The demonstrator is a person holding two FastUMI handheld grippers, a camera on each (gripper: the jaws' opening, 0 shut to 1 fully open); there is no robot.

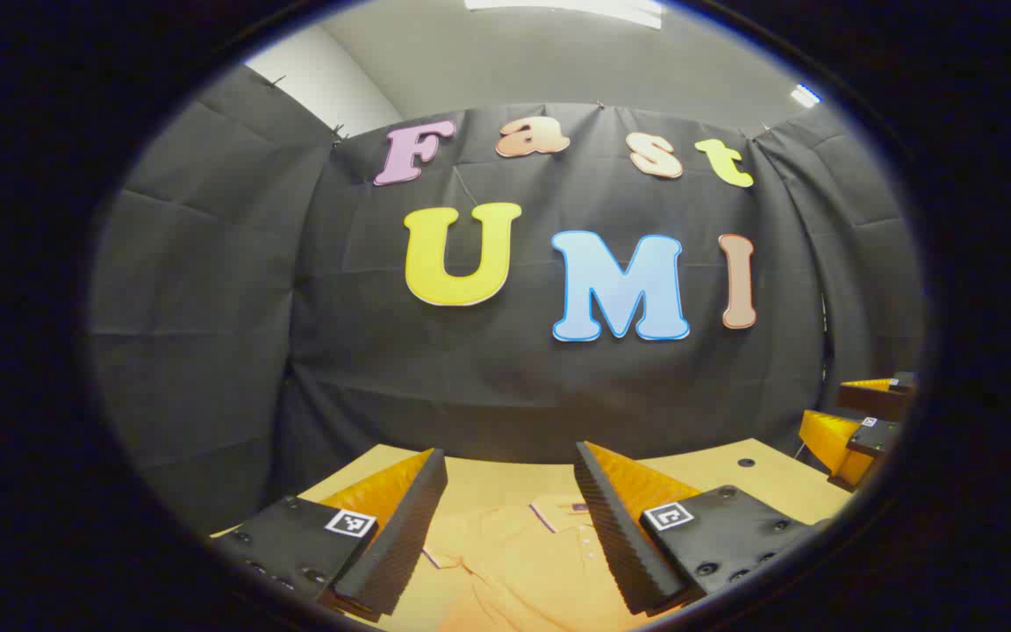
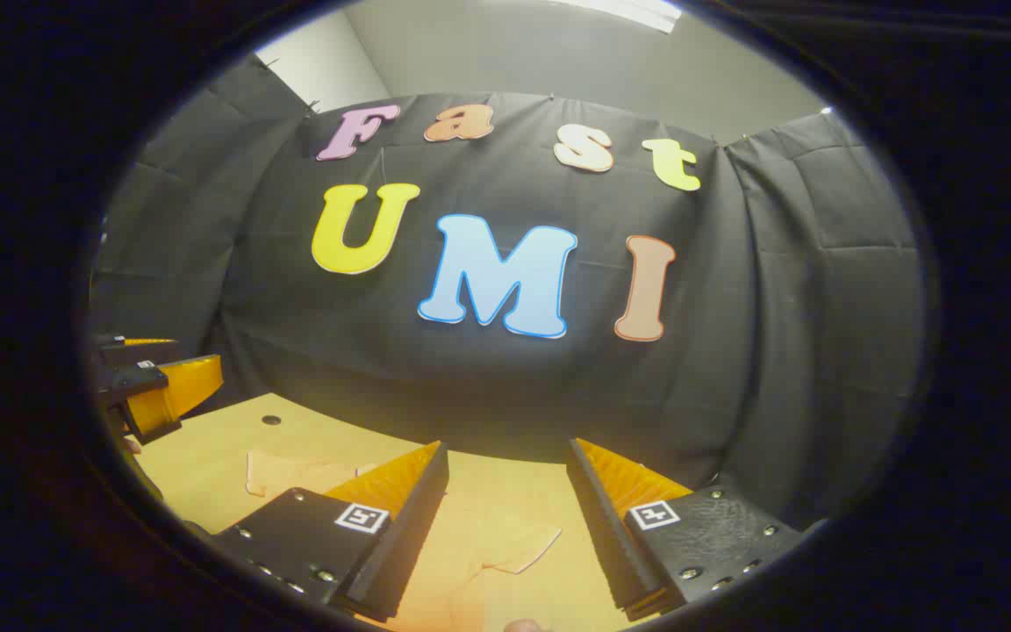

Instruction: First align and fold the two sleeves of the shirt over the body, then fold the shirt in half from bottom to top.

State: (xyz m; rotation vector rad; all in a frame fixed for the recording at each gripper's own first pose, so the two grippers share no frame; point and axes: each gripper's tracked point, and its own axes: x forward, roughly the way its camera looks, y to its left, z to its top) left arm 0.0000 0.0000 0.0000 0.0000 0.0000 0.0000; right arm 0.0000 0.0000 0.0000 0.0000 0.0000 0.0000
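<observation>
Black creased cloth walls a booth around my pale wooden table (image 1: 769,478), where an orange shirt (image 1: 514,562) lies flat.

Left gripper (image 1: 510,527): my fingers stand spread wide, holding nothing, poised above the shirt's collar end. Their inner faces are ribbed and wedge-shaped; each dark mount carries a small square black-and-white marker, not legible as writing. Shirt fabric looks soft and matte, with a dark-trimmed collar and a buttoned placket between my fingers. Right gripper (image 2: 505,518): fingers likewise apart, empty, over a short sleeve (image 2: 514,544) spread on the table, clear of the cloth. One round dark hole (image 2: 270,420) marks the tabletop. From each view the opposite gripper sits at the frame's edge, near the table's side.
</observation>
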